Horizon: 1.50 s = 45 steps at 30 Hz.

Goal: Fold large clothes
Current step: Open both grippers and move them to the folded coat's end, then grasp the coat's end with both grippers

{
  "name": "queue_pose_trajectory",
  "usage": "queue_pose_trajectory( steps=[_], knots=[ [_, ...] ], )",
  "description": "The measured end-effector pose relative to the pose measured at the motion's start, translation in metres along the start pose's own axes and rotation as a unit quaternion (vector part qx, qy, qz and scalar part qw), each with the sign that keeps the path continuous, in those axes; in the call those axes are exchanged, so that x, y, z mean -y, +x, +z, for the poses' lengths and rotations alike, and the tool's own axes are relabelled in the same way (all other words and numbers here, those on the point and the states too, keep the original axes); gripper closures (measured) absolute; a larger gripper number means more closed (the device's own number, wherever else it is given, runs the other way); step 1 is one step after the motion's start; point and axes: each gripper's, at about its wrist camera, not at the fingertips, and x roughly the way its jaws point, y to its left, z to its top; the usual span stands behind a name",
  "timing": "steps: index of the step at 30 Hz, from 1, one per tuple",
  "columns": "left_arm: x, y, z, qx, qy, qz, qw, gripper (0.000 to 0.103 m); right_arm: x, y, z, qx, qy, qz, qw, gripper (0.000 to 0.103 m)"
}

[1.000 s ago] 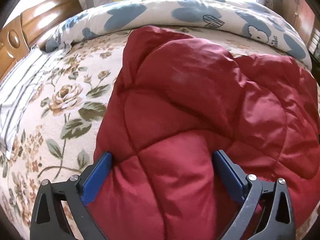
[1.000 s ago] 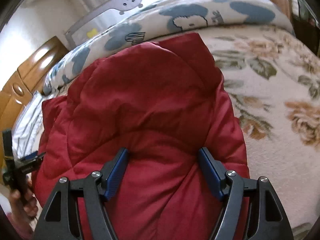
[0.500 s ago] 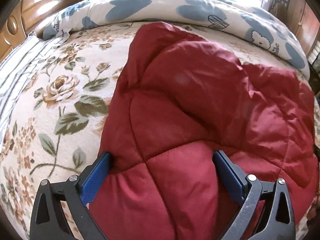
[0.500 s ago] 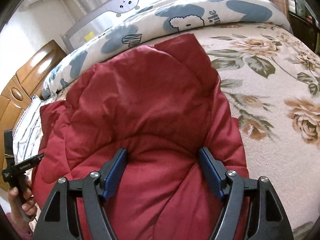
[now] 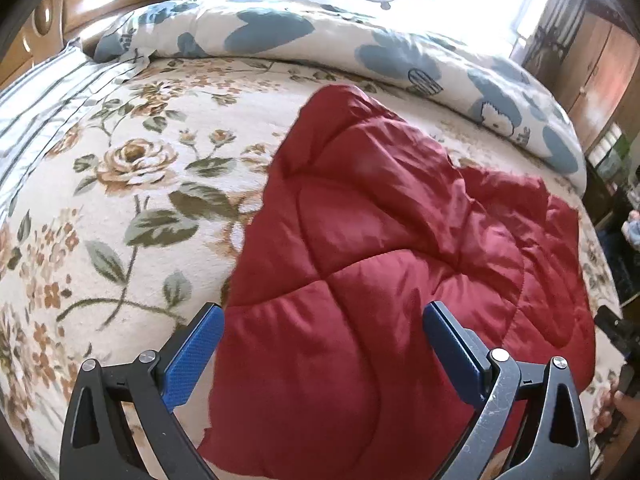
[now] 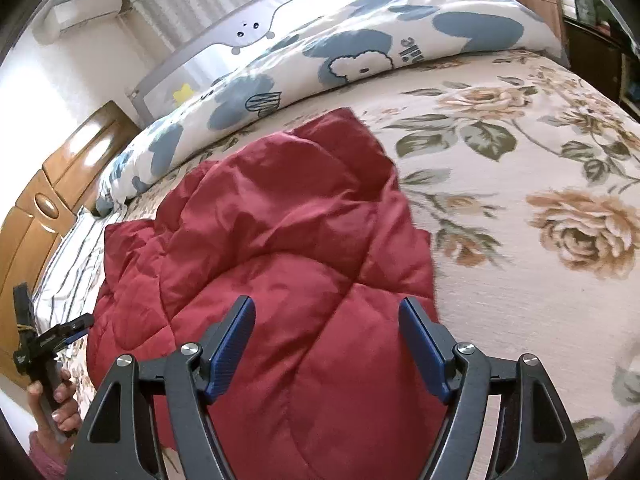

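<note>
Floral bedspread (image 5: 132,184) is showing more now; both grippers, left gripper (image 5: 322,332) and right gripper (image 6: 326,326), are backing off the red quilted jacket (image 5: 384,248), jaws gaping wide, gripping nothing.

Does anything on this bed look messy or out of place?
Only the red quilted jacket: it lies rumpled and skewed on the floral blanket, with uneven edges. No tear or spill shows.

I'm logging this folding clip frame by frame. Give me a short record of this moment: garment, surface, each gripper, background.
garment: red quilted jacket, lying bunched on the bed
surface: floral blanket
left gripper: open, empty, over the jacket's near part
right gripper: open, empty, over the jacket
background: blue-patterned duvet rolled behind the jacket; wooden headboard
</note>
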Motion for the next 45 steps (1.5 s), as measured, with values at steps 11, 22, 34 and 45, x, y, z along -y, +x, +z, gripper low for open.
queue_pose_trajectory(
  steps=[11, 22, 34, 45],
  knots=[
    [-0.047, 0.012, -0.001, -0.020, -0.082, -0.065, 0.9943, 0.003, 0.041, -0.003, -0.008, -0.006, 0.055, 0.007, 0.998, 0.026],
    [-0.074, 0.049, -0.008, -0.052, -0.135, -0.118, 0.9824, 0.002, 0.061, 0.014, -0.016, -0.031, 0.108, 0.040, 0.993, 0.024],
    [-0.077, 0.101, -0.009, -0.084, -0.181, -0.174, 0.9644, 0.007, 0.062, 0.053, -0.025, -0.075, 0.149, 0.118, 0.979, 0.017],
    [-0.049, 0.069, -0.002, -0.070, -0.123, -0.172, 0.9749, 0.063, 0.050, 0.026, -0.029, -0.067, 0.146, 0.125, 0.979, 0.065]
  ],
)
